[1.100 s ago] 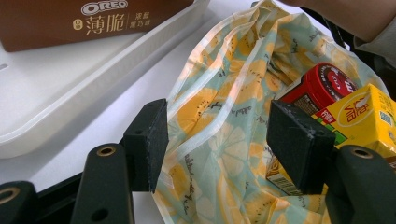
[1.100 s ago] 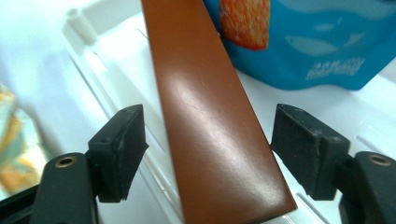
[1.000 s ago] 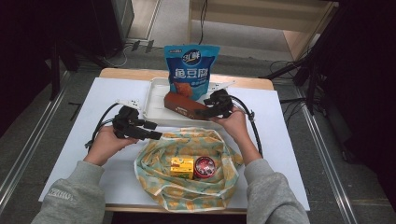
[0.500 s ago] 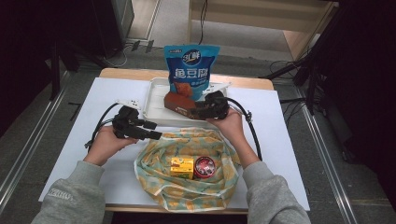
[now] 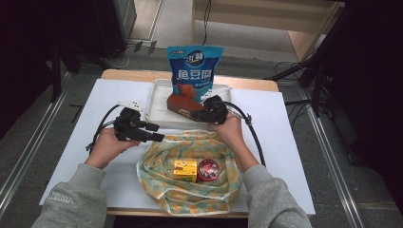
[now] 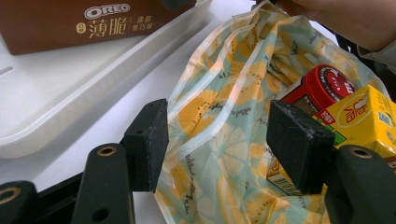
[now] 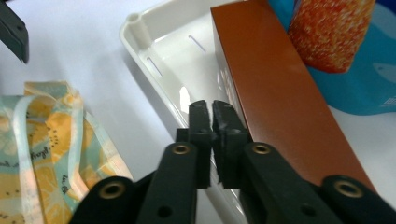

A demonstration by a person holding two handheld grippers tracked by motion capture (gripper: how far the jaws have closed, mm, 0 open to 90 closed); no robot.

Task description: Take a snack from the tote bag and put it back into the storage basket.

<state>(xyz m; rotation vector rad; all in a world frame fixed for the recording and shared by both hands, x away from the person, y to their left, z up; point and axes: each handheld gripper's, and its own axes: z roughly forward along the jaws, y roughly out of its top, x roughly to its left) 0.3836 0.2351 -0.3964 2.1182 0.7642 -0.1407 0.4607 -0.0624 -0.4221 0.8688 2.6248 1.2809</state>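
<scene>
Tray [image 7: 140, 28] rim sits under clenched, empty right gripper [image 7: 212, 109]; left gripper [image 6: 219, 140] gapes over bag [image 6: 219, 93].

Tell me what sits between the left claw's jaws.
Printed bag fabric lies in the gap between the open left claw jaws, untouched by the pads; beyond are a red can and yellow carton. Left gripper view.

The right gripper [image 7: 212, 109] has just been closing its two black jaws, which now stand pressed together with nothing between them, just above the near rim of the shallow white plastic tray [image 7: 154, 88]. Over the same second that gripper has edged a little leftward in the high view, toward the long brown cardboard biscuit box [image 5: 183, 104] lying in the tray.
</scene>
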